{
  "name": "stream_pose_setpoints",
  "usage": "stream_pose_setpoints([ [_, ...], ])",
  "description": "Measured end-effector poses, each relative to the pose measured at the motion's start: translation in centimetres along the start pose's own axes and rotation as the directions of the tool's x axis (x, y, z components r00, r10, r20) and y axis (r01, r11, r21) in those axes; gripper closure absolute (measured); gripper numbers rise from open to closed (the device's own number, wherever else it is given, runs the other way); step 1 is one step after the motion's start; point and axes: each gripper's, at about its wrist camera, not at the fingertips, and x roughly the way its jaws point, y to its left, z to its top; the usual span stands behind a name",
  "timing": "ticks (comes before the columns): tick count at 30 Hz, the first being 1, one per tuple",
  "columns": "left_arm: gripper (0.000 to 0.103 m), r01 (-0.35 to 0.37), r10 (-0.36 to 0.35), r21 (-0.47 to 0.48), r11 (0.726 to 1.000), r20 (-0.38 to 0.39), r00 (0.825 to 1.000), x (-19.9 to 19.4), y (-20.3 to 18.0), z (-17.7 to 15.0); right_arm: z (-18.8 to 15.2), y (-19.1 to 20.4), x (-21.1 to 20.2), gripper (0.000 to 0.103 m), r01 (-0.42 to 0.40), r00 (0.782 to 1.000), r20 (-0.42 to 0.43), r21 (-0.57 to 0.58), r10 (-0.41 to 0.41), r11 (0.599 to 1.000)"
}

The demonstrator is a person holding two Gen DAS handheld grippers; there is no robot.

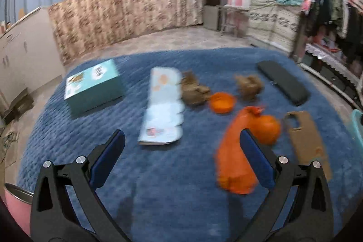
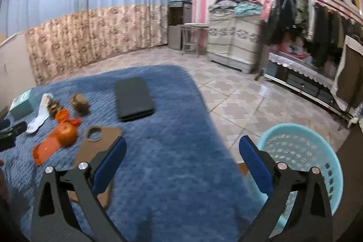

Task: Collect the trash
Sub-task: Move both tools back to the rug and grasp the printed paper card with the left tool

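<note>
A blue quilted blanket covers the surface that carries everything. On it, from the left in the left wrist view, lie a teal box, a pale printed paper packet, two crumpled brown wads with a small orange bowl between them, a flat black case, an orange plastic bag with what looks like an orange fruit touching it, though blur makes that uncertain, and a brown cardboard cutout. A light blue perforated basket stands on the tiled floor just beside the blanket's edge.
</note>
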Motion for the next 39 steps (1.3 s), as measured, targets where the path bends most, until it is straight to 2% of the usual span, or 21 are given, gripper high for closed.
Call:
stream_pose_setpoints([
  [7,0.005,-0.014,0.012,-0.021,1.000,-0.098,0.995,3.4,3.3,-0.3,-0.7,2.8,0.6,0.006,-0.058,0.998,-0.036,-0.014,0.058,0.998],
  [13,0.006,-0.003,0.003,0.001,1.000,-0.138,0.990,6.6,3.1,0.8,-1.5,3.6,0.9,0.006,-0.053,0.997,-0.063,-0.072,0.048,0.996],
  [17,0.026,0.027,-0.023,0.021,0.999,-0.189,0.982,8.6,2.8,1.2,-1.7,4.3,1.0,0.006,-0.061,0.996,-0.070,-0.081,0.055,0.995],
  [18,0.026,0.033,-0.028,0.019,0.999,-0.208,0.978,9.0,2.8,1.2,-1.8,4.4,1.1,0.006,-0.070,0.995,-0.073,-0.078,0.064,0.995],
  [19,0.027,0.035,-0.030,0.017,0.999,-0.203,0.979,9.1,3.0,1.2,-1.8,4.6,1.1,0.006,-0.082,0.994,-0.076,-0.072,0.077,0.994],
  [22,0.043,0.050,-0.043,0.030,0.998,-0.181,0.983,8.6,2.8,1.0,-2.0,5.5,0.9,0.006,-0.120,0.990,-0.077,-0.062,0.115,0.991],
  [23,0.052,0.050,-0.043,0.036,0.998,-0.170,0.985,8.3,2.7,0.9,-2.0,6.2,0.8,0.006,-0.131,0.989,-0.073,-0.072,0.125,0.989],
  [27,0.052,0.077,-0.076,0.002,0.997,-0.163,0.984,7.8,3.5,0.7,-2.1,8.4,0.4,0.006,-0.141,0.989,-0.051,-0.137,0.136,0.980],
  [31,0.052,0.094,-0.099,-0.038,0.995,-0.153,0.983,6.9,4.6,0.3,-2.0,10.5,1.0,0.006,-0.191,0.981,-0.073,-0.156,0.182,0.969],
  [39,0.052,0.016,-0.024,-0.081,0.997,-0.100,0.995,3.1,8.3,-2.4,-1.8,14.0,3.2,0.009,-0.268,0.961,-0.112,-0.148,0.253,0.952],
])
